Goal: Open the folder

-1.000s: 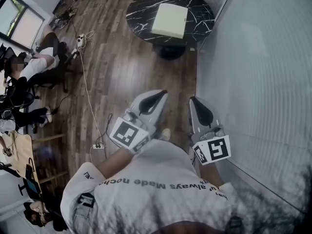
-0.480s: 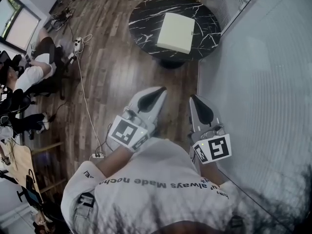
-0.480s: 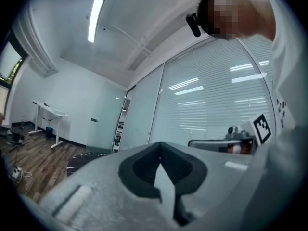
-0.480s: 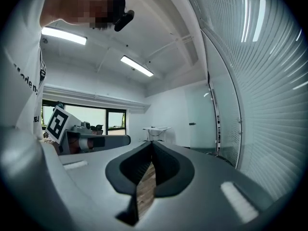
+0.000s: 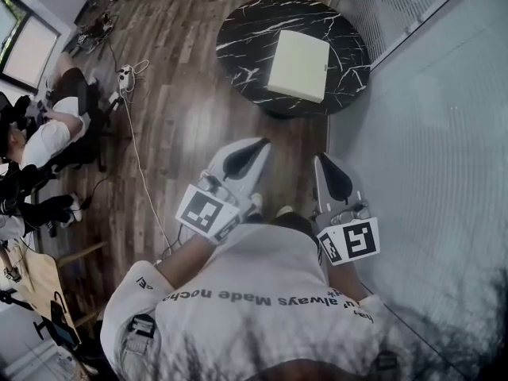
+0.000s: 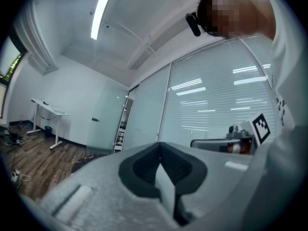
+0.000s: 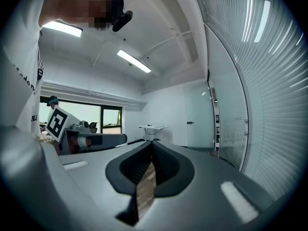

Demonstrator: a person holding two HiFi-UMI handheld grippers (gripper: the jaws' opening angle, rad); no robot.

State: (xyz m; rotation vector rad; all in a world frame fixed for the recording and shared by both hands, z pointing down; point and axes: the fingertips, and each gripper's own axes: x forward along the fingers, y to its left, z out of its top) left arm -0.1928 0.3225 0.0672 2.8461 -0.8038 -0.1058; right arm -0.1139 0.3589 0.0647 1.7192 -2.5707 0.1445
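Lying flat on round black marbled table (image 5: 246,38), pale yellow folder (image 5: 298,66), closed

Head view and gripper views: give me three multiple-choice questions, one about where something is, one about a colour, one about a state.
1. Where does the folder lie?
A. On the wood floor
B. On the round table
C. Between the left gripper's jaws

2. What colour is the top of the round table?
A. Black with white veins
B. Plain white
C. Red

3. How do the jaws of the right gripper stand?
A. Wide apart
B. Closed on the folder
C. Together, with nothing between them

Answers:
1 B: the head view shows the pale folder flat on the table, far ahead of both grippers.
2 A: the top around the folder is dark, crossed by thin white lines.
3 C: in the right gripper view the tips meet, and only floor shows through the slit behind them.
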